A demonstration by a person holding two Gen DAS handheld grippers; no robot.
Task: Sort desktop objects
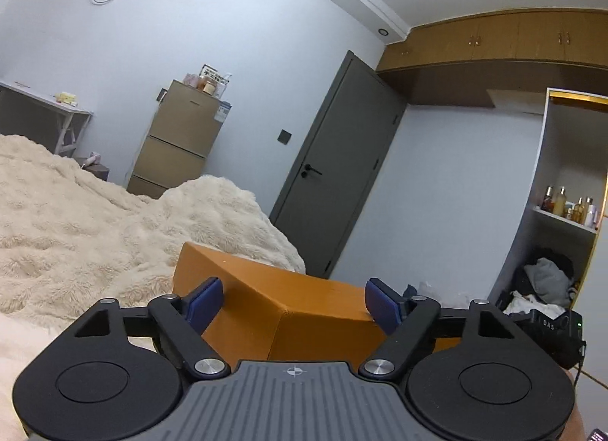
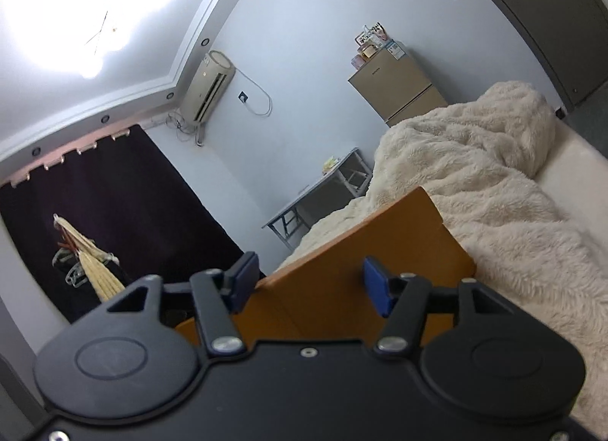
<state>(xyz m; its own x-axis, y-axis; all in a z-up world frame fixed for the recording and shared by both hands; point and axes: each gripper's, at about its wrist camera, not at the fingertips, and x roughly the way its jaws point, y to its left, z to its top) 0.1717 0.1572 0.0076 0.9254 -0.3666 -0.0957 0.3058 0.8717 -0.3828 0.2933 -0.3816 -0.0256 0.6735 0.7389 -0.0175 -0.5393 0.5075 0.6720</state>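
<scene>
An orange-brown wooden box (image 1: 304, 300) fills the space between the fingers of my left gripper (image 1: 293, 302). Both blue pads (image 1: 205, 302) lie against its sides, so the jaws look shut on it. In the right wrist view the same wooden box (image 2: 342, 251) shows as a slanted orange panel. My right gripper (image 2: 309, 283) straddles it, one blue pad (image 2: 243, 281) at the panel's left edge and the other in front of its face. Whether those pads press on the wood is not clear. The box's underside and what it rests on are hidden.
A bed with a fluffy cream blanket (image 1: 95, 220) lies behind and beside the box. Beyond stand a tan cabinet (image 1: 182, 133), a white folding table (image 1: 45, 102), a grey door (image 1: 334, 159) and an open shelf with bottles (image 1: 566, 205). A dark curtain (image 2: 114, 213) hangs at the left.
</scene>
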